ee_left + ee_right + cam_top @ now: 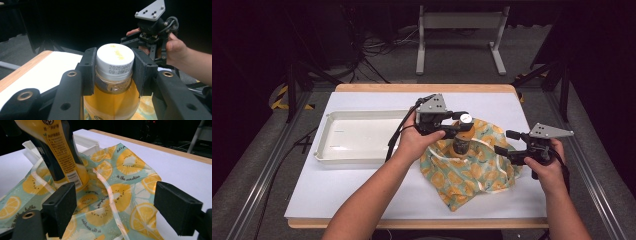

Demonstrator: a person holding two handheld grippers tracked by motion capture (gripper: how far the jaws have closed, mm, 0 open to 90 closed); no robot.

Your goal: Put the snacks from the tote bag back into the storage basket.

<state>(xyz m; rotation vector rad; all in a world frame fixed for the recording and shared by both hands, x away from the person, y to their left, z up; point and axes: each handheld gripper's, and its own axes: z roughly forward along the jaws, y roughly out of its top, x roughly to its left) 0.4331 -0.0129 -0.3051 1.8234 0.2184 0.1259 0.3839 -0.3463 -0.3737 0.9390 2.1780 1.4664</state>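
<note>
My left gripper (113,72) clamps the ribbed white cap of the amber bottle (112,100), frame centre; my right gripper (115,207) gapes over the crumpled citrus-print cloth (130,170).

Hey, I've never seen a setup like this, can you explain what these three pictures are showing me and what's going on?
A person at a table holds a hand-operated gripper in each hand. One picture looks down from above; the other two come from cameras riding on each gripper. The left gripper is clamped around the white cap of a bottle of orange drink. The bottle stands over a cloth printed with citrus slices. The right gripper has its jaws open at the cloth's edge, holding nothing. A white tray sits to the left.
</note>
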